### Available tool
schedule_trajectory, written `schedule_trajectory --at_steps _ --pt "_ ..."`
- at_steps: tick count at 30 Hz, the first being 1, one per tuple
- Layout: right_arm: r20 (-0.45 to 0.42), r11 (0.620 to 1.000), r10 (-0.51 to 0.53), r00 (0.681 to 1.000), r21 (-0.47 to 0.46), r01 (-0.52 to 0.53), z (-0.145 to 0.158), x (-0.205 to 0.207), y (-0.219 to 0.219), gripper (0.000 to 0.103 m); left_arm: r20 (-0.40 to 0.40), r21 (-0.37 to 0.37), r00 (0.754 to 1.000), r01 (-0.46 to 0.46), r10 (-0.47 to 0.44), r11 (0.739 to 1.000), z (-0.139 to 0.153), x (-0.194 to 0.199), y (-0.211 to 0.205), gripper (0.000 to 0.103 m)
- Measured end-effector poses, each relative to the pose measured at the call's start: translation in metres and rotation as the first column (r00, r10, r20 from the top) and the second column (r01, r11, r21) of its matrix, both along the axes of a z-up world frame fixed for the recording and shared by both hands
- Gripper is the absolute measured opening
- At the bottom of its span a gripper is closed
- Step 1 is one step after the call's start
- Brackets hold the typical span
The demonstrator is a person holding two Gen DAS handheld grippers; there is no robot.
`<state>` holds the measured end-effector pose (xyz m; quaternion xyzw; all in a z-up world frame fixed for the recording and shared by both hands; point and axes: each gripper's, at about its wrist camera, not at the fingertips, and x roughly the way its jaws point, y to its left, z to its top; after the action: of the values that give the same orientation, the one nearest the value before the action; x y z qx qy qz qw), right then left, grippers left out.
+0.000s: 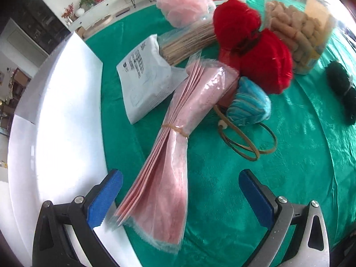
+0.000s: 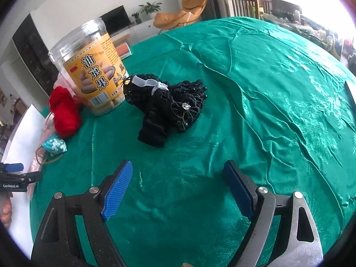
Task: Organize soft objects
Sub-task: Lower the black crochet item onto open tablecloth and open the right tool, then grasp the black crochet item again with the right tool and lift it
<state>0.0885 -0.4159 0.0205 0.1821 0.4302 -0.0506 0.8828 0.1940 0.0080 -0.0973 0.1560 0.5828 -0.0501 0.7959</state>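
Left claw [image 1: 180, 198] spread over pink sheet bundle [image 1: 178, 133], right claw [image 2: 178, 189] spread, perhaps lace black bundle [image 2: 169, 109]

My table, green cloth [image 2: 255, 89] | snack jar [image 2: 93, 71] standing | red yarn [image 2: 65, 113] just beside jar | black lace bundle [image 2: 173, 106] near it | pink bag bundle [image 1: 178, 138] farther off

Both views sit low over the green-clothed counter [image 1: 300, 178], each looking forward and down between its own blue fingertips. The left wrist camera is close to the clear snack jar's [image 1: 298, 33] left side, facing the clutter just before it. The right wrist camera looks from further right of the jar [image 2: 93, 66]. Both see the jar and the red yarn [image 1: 255, 51] beside it [image 2: 65, 113].
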Motion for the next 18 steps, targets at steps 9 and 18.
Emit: schedule_trajectory --at_steps 9,18 --pt "-0.001 1.0 0.001 1.0 -0.004 -0.001 0.0 0.0 0.0 0.087 -0.14 -0.337 0.99 -0.028 -0.021 0.941 0.003 -0.011 0.023 0.103" --pt "0.003 1.0 0.003 1.0 0.002 -0.003 0.0 -0.001 -0.002 0.087 -0.017 -0.15 0.998 -0.068 0.066 0.986 0.007 -0.012 0.03 0.097"
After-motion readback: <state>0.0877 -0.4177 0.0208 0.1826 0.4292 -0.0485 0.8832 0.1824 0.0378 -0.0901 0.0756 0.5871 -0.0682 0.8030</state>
